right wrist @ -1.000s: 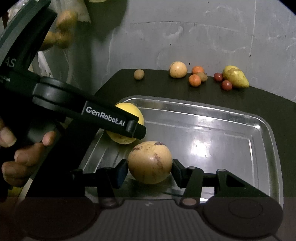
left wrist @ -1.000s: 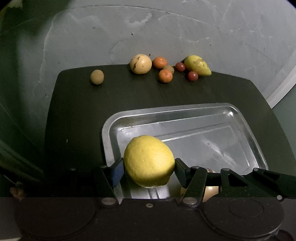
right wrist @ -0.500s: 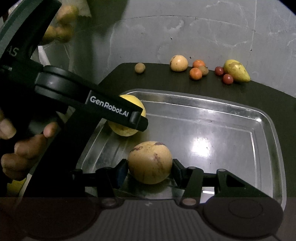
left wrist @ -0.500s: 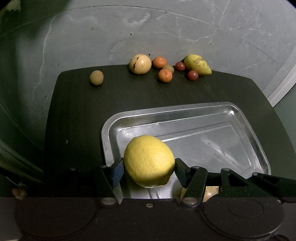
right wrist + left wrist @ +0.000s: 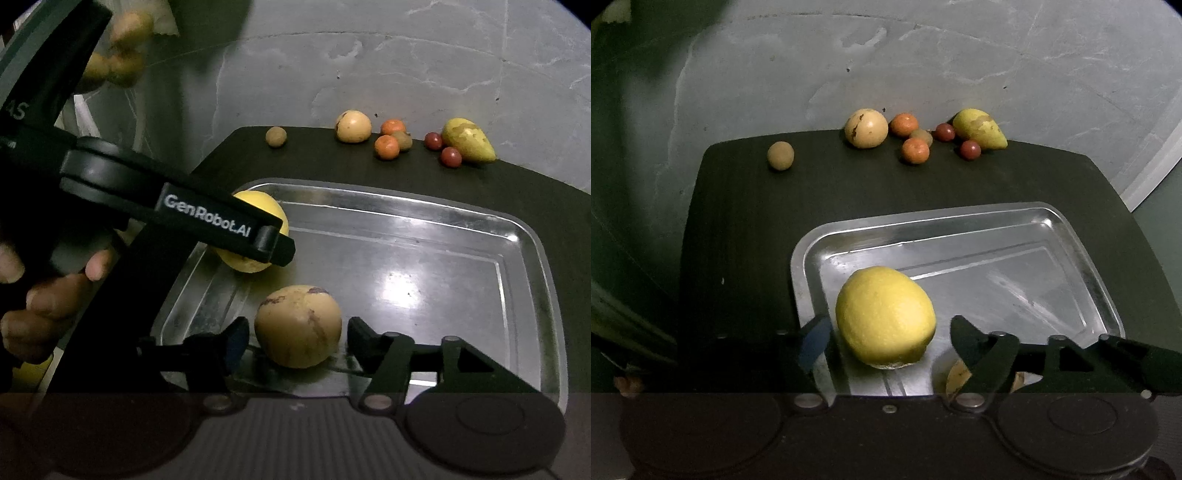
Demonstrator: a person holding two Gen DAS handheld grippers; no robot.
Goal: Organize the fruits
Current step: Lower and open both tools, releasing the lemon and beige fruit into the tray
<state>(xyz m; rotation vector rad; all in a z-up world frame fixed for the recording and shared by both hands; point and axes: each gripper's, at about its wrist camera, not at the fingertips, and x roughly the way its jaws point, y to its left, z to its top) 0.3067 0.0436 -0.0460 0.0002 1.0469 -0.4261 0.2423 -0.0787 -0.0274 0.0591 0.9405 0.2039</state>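
Both wrist views look down and forward from close over the steel tray [image 5: 960, 218]. They share the fruit row at the far table [image 5: 517, 184] edge.

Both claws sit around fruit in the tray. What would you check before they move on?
1. Left claw clear of the lemon: ok, gaps on both sides.
2. Right claw clear of the tan fruit: ok, gaps on both sides.
3. Both fruits resting in the tray: ok.
4. Lemon will not roll: cannot tell.
5. More fruit waiting, such as the pear: ok.
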